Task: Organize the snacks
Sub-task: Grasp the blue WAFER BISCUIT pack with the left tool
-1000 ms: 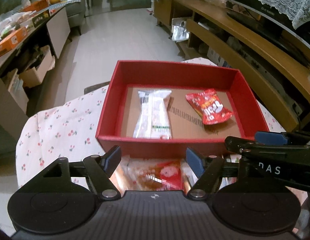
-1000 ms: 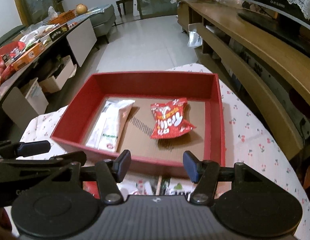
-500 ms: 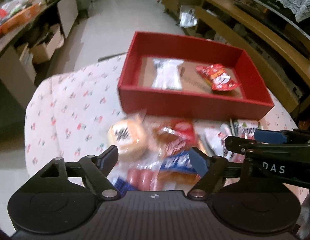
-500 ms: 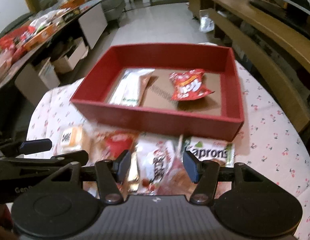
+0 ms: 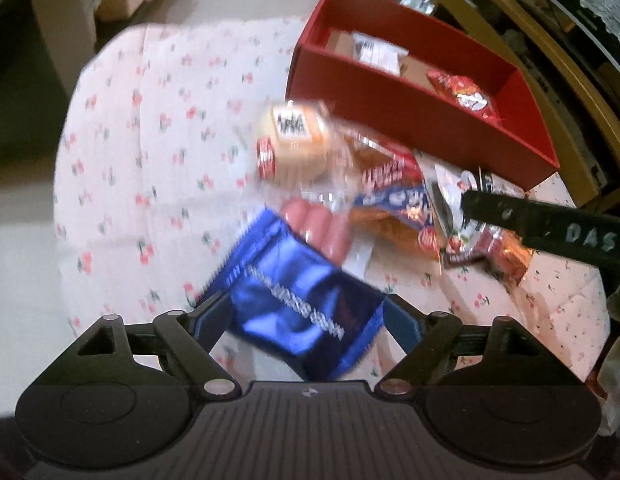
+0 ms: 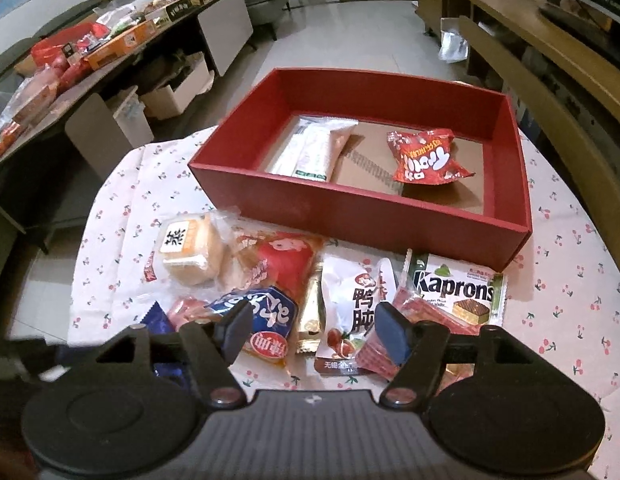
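1. I take the red box (image 6: 362, 208) as my landmark. It sits at the far side of the cloth-covered table (image 6: 566, 320), open-topped, so that snacks can be dropped straight in. Two are inside: a white packet (image 6: 314, 148) toward its left wall and a red crinkled bag (image 6: 426, 156) toward its right.

2. The loose snacks lie heaped just in front of the box's near wall, which I judge keeps each carry short. Among them: a wrapped bun (image 6: 190, 252) at the left end and the Kaprons wafer pack (image 6: 456, 292) at the right, close to the box's front right corner.

3. My left gripper (image 5: 302, 320) has its fingers spread wide around a blue foil packet (image 5: 298, 300), the snack farthest from the box on the near left. The fingers straddle it but do not look closed on it; the view is blurred, so I cannot confirm contact.

4. My right gripper (image 6: 312, 330) hangs open and empty over the middle of the heap, above a white pouch (image 6: 350, 312), probably waiting its turn.
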